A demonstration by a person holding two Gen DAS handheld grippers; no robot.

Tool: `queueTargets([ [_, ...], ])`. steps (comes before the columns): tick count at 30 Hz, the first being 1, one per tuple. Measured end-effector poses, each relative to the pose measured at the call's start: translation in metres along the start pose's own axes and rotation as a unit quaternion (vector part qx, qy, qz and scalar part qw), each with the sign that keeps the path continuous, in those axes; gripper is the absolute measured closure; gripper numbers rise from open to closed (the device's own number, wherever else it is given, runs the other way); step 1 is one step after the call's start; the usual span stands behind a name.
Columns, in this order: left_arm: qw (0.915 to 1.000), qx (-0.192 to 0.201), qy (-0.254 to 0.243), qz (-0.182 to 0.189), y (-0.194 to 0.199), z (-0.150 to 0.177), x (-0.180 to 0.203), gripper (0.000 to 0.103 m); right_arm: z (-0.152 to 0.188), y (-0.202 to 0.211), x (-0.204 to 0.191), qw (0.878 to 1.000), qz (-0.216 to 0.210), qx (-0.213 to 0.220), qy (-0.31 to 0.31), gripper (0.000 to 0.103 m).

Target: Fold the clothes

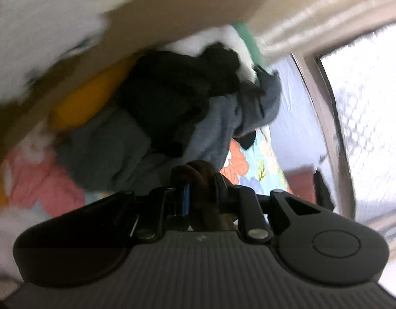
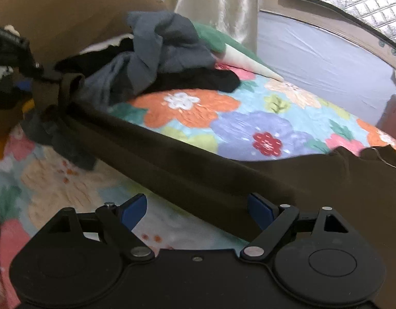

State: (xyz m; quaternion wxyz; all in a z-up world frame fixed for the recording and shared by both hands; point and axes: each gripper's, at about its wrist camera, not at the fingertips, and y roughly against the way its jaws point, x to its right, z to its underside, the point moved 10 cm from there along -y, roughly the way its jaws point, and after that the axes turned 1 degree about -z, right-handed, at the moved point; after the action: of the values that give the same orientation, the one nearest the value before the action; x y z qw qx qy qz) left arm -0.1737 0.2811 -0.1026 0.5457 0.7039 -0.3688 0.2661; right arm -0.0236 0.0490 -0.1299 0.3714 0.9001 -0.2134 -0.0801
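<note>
Brown garment (image 2: 198,159) sits pinched in my left claw (image 1: 198,180), right claw (image 2: 198,208) gaping, so it may slip free onto the bed (image 2: 249,118)

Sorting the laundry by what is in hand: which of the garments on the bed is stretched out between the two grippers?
The dark olive-brown garment, pulled into a long taut band across the floral bedspread. The grey garment and black garment lie crumpled in the pile.

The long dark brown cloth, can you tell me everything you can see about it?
The dark brown garment is soft, plain cloth, pulled into a long folded band that slants across the flowered bedspread. Its far end is bunched between the left gripper's nearly closed jaws. Its near part crosses between the right gripper's wide-open jaws, unpinched. It passes beside the pile of grey and black clothes.
</note>
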Motion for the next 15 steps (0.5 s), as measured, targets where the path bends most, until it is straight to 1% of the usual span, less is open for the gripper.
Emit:
queueTargets([
  [2, 0.9993, 0.002, 0.038, 0.002, 0.002, 0.002, -0.009, 0.086, -0.002, -0.005, -0.008, 1.000, -0.011, -0.002, 0.007, 0.014],
  [4, 0.9991, 0.014, 0.040, 0.007, 0.006, -0.002, -0.009, 0.086, 0.000, -0.013, -0.016, 1.000, -0.019, -0.012, 0.021, 0.014],
  [5, 0.9990, 0.021, 0.038, 0.010, 0.008, -0.005, -0.007, 0.086, 0.004, -0.021, -0.019, 0.999, -0.023, -0.026, 0.026, 0.014],
  [6, 0.9988, 0.035, 0.032, 0.011, 0.012, -0.009, -0.007, 0.083, 0.010, -0.029, -0.022, 0.998, -0.028, -0.041, 0.029, 0.014],
  [7, 0.9980, 0.059, 0.020, 0.008, 0.019, -0.017, -0.005, 0.078, 0.014, -0.036, -0.024, 0.998, -0.031, -0.053, 0.029, 0.014],
  [8, 0.9959, 0.091, 0.001, 0.000, 0.029, -0.025, -0.002, 0.062, 0.014, -0.036, -0.023, 0.998, -0.033, -0.051, 0.017, 0.014],
  [9, 0.9925, 0.119, -0.022, -0.010, 0.038, -0.033, 0.003, 0.053, 0.014, -0.036, -0.023, 0.998, -0.036, -0.047, 0.004, 0.014],
  [10, 0.9884, 0.142, -0.049, -0.022, 0.045, -0.039, 0.008, 0.052, 0.014, -0.036, -0.022, 0.998, -0.040, -0.043, -0.009, 0.014],
  [11, 0.9845, 0.157, -0.073, -0.031, 0.051, -0.044, 0.013, 0.052, 0.013, -0.036, -0.022, 0.998, -0.043, -0.038, -0.022, 0.014],
  [12, 0.9818, 0.163, -0.091, -0.036, 0.053, -0.047, 0.017, 0.052, 0.013, -0.035, -0.022, 0.998, -0.049, -0.036, -0.036, 0.013],
  [13, 0.9806, 0.161, -0.105, -0.038, 0.053, -0.047, 0.019, 0.052, 0.013, -0.034, -0.023, 0.997, -0.054, -0.036, -0.040, 0.013],
  [15, 0.9809, 0.139, -0.128, -0.047, 0.045, -0.044, 0.022, 0.052, 0.013, -0.033, -0.027, 0.996, -0.065, -0.037, -0.045, 0.013],
])
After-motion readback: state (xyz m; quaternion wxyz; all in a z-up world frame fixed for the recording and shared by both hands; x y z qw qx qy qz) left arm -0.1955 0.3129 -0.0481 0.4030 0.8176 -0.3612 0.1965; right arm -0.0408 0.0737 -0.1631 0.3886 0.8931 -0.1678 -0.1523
